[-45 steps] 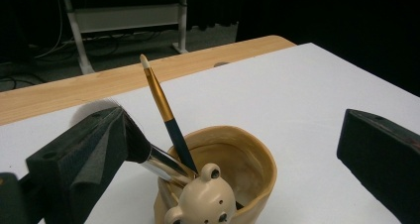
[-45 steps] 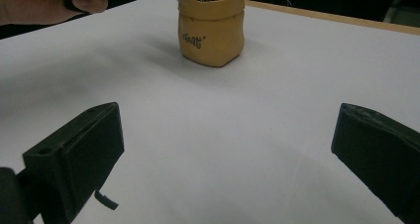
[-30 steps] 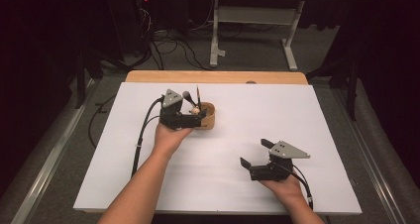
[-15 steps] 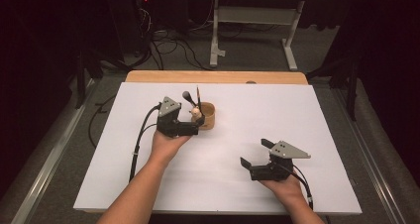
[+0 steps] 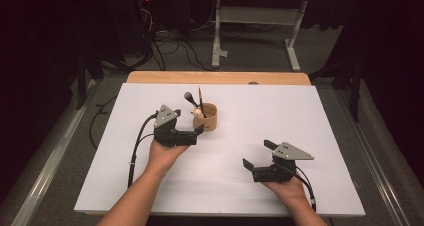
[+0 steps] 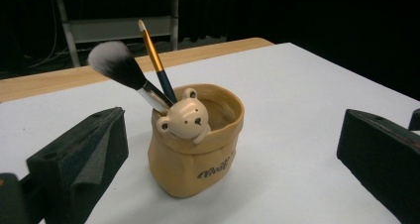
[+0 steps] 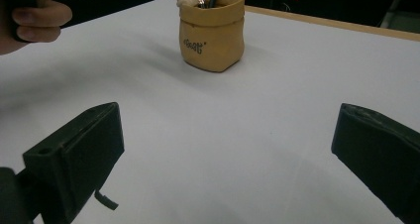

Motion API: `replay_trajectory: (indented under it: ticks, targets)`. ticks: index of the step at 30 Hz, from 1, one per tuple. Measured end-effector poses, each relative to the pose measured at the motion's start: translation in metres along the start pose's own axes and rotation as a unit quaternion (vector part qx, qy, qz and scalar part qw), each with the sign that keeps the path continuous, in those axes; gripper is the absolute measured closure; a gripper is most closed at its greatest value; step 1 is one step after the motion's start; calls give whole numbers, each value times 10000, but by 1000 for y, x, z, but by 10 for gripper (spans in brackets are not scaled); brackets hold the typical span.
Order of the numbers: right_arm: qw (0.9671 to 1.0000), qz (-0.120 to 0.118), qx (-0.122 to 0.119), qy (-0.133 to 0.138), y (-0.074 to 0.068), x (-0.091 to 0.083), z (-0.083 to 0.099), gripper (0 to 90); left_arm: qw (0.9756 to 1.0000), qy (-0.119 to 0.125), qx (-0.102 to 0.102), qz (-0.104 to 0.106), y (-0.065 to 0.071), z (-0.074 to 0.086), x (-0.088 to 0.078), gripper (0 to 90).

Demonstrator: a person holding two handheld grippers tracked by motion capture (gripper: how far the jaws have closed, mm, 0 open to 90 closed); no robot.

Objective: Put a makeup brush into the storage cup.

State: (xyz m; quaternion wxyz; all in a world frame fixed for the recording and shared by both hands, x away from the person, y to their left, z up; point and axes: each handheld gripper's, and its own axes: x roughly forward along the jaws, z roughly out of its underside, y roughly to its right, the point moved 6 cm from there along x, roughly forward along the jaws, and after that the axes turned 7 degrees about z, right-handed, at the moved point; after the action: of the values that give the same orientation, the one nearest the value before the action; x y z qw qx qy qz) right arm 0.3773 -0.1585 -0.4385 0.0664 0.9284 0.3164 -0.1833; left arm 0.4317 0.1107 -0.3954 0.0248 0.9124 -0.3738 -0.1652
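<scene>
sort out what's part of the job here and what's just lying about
In the job: tan holder, fluffy brush and thin brush standing in it, left gripper open beside it.

Lying about: right gripper open and apart, white table, cables and metal stand on the floor.

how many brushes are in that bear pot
2, both standing in the tan bear pot: a fluffy makeup brush leaning left, and a thin gold-and-blue brush just right of it. The pot's inside is partly hidden, so a shorter one could be missed.
</scene>
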Motion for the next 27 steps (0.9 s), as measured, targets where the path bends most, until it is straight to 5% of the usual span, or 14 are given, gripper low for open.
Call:
replay_trajectory:
  ticks: [27]
  targets:
    - [10000, 21, 3, 4, -1, -1, 0, 11, 9997, -26, -41, 243, 20, 33, -44, 3]
